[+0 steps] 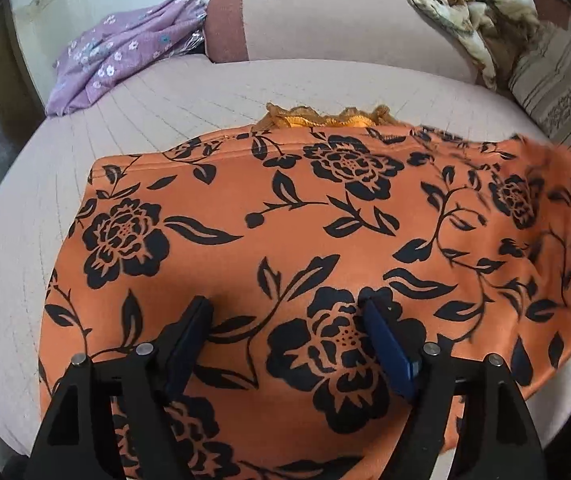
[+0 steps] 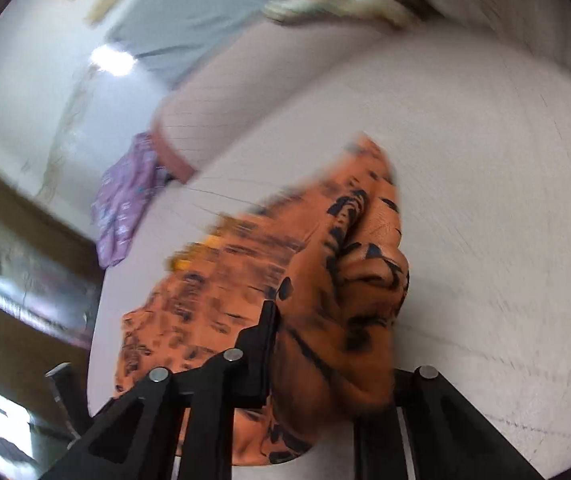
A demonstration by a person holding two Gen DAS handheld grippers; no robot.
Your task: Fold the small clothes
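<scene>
Sofa seat (image 1: 205, 92), pale and quilted, carries the work, with its backrest (image 1: 345, 24) behind. Spread across the cushion lies the orange garment (image 1: 285, 216) printed with black flowers, mostly flat in the left wrist view, its far hem straight and an orange lace trim (image 1: 325, 118) peeking out beyond that hem. That layered look suggests at least one fold is already in, though I cannot tell how many.

The garment's right side is blurred and lifted. In the right wrist view a bunched portion of the same cloth sits between the fingers of the right gripper (image 2: 325, 320), which appears clamped on it; the blur makes the far finger hard to see. My reading is that a fold of the right side over the middle is in hand, not yet laid down.

The left gripper (image 1: 285, 308) has its blue-padded fingers spread wide, resting on or just above the flat cloth and holding nothing.

Still to do, as I judge it: lay the lifted part down, smooth it, perhaps fold once more. A purple flowered garment (image 1: 125, 52) lies at the seat's far left corner and a crumpled cream cloth (image 1: 473, 12) is draped on the backrest.
</scene>
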